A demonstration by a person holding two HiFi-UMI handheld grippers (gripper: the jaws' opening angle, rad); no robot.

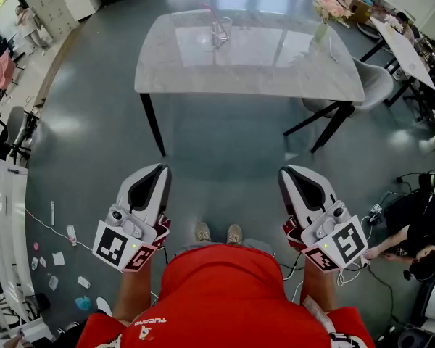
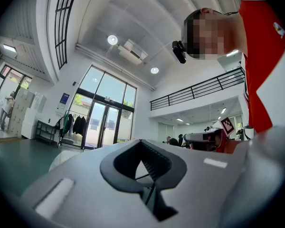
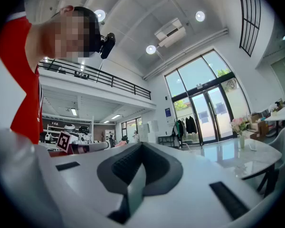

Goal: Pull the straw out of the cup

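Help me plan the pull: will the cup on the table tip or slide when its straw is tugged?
The cup looks small and clear, so probably light; a sideways tug could tip it. The table is glossy, so it may slide. The straw is thin and leaning, likely bendy.

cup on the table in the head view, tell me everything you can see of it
The cup looks like a small clear glass. It stands upright on the pale glossy table, near the table's far edge and a little left of its middle. A thin pink straw sticks out of the top and leans left. Nothing else touches the cup. It is too small in the picture to tell whether it holds any liquid.
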